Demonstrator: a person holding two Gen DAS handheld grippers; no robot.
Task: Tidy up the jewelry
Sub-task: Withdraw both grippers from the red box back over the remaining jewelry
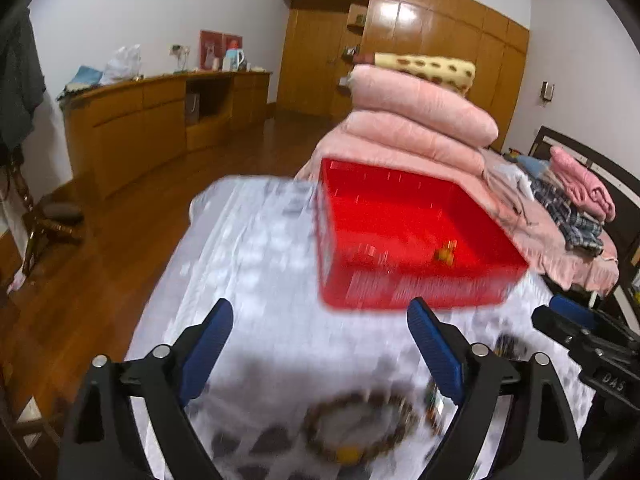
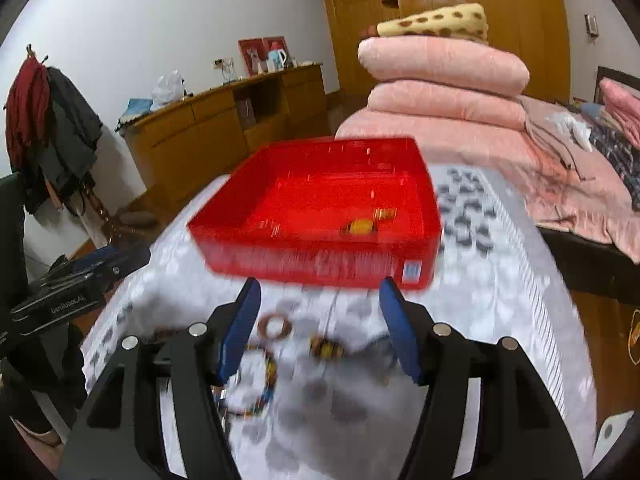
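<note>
Both grippers are hovering over the patterned cloth [image 2: 500, 288] with fingers spread and holding nothing; the red tray [image 2: 320, 264] is sitting just beyond them, probably as the collecting bin, one yellow-orange piece [image 2: 362, 226] already lying inside; the left gripper [image 1: 320, 344] is hanging above the brown bead bracelet [image 1: 360, 428], which is lying between its fingers; the copper ring [image 2: 275, 326] and beaded strand [image 2: 266, 384] are lying near the right gripper [image 2: 320, 328], beside its left finger.

Motion blur smears the red tray [image 1: 404, 236] and the small orange piece [image 1: 445, 255] inside it beyond telling. The bead bracelet [image 1: 358, 426] is blurred, and the left tongs [image 1: 320, 344] are cut off at the bottom edge. In the right wrist view, the loose pieces [image 2: 266, 376] on the counter [image 2: 500, 280] blur together.
</note>
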